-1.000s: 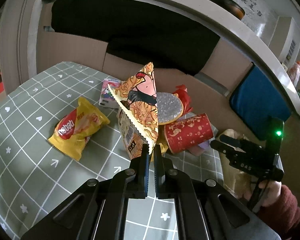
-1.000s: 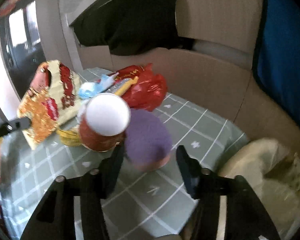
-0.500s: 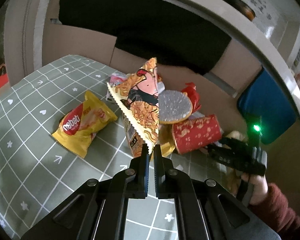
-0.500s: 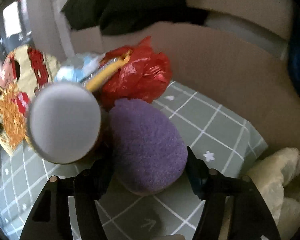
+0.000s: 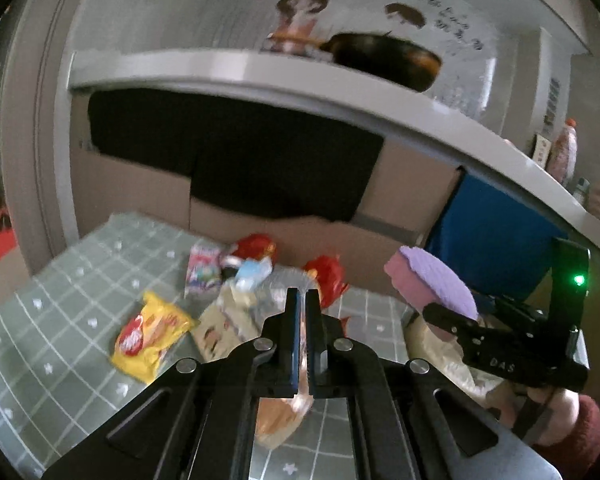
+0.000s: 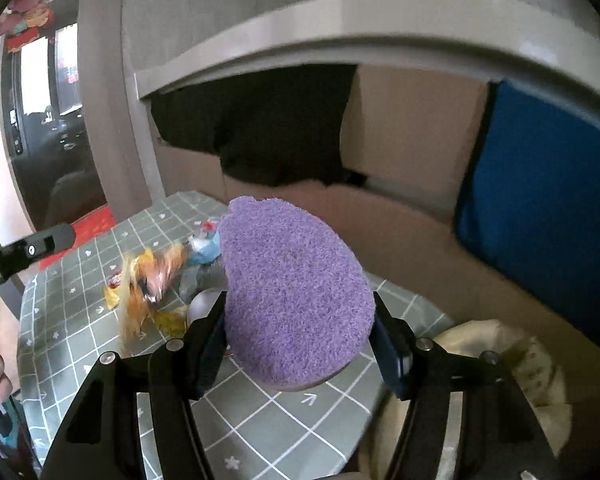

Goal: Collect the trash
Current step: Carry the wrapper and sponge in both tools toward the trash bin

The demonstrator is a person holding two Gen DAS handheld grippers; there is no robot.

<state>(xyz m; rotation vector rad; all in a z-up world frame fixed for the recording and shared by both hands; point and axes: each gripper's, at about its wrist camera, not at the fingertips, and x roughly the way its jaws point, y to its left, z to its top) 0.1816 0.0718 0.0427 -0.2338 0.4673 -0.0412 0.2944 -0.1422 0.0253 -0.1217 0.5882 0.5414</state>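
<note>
Purple sponge (image 6: 296,292) has risen, clamped in right claw (image 6: 298,336).

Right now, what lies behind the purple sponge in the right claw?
The purple sponge hides most of it. Beside its left edge show a blue wrapper and a round grey object on the checked tablecloth; the rest is covered.
</note>
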